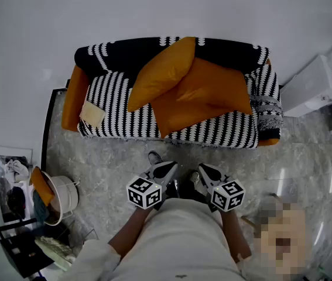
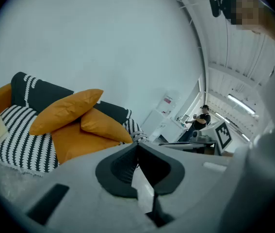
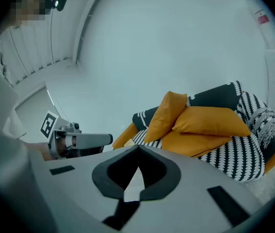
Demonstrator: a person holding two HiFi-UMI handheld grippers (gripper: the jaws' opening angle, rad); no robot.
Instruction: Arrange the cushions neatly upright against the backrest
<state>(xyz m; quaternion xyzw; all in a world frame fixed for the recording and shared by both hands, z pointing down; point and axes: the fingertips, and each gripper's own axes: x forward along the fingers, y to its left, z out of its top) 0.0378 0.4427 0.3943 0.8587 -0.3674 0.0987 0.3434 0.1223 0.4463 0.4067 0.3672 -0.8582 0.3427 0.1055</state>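
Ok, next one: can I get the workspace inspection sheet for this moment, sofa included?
Surface: sofa with a black-and-white patterned cover, standing on a marbled floor.
Job's things: three orange cushions piled over the seat's middle and right; the left cushion leans tilted at the backrest, overlapping the right cushion, both on the bottom cushion.
Clutter: pale square piece on the seat's left end; shoe on the floor in front.
Grippers: left gripper and right gripper both shut, empty, short of the sofa.
Cables: nothing seen.
Surroundings: white basket at left, white cabinet at right, a person far behind.
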